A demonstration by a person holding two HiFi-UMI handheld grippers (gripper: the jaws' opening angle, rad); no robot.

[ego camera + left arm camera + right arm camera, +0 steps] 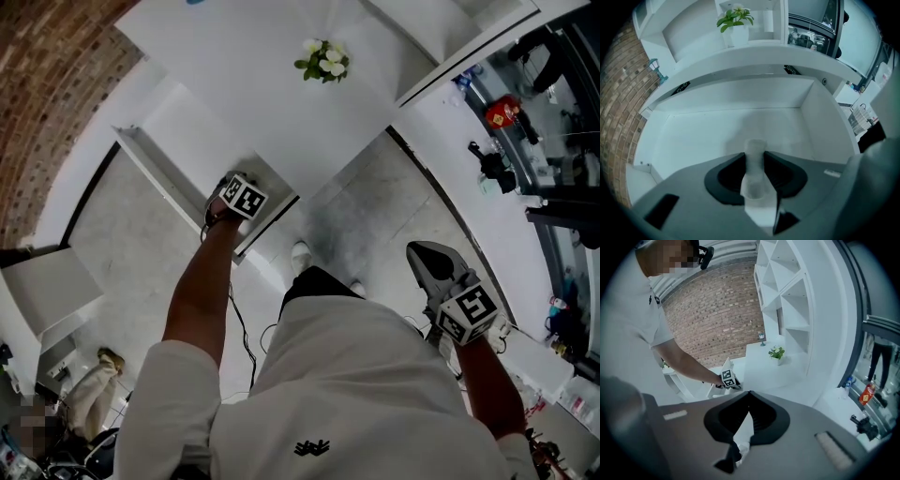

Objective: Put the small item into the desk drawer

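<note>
Between the jaws of the left gripper (754, 153), whose shell is smooth matt grey plastic with black ribbed inner faces, sits a small frosted translucent plastic cylinder (753, 173), cloudy rather than clear. Beyond the jaws the white open drawer (708, 136) looks like painted board, smooth and matt, and the white tabletop (754, 54) above it has a faint sheen. Left of the jaws runs a rough red-brown brick wall (618, 108) with pale mortar joints.
</note>
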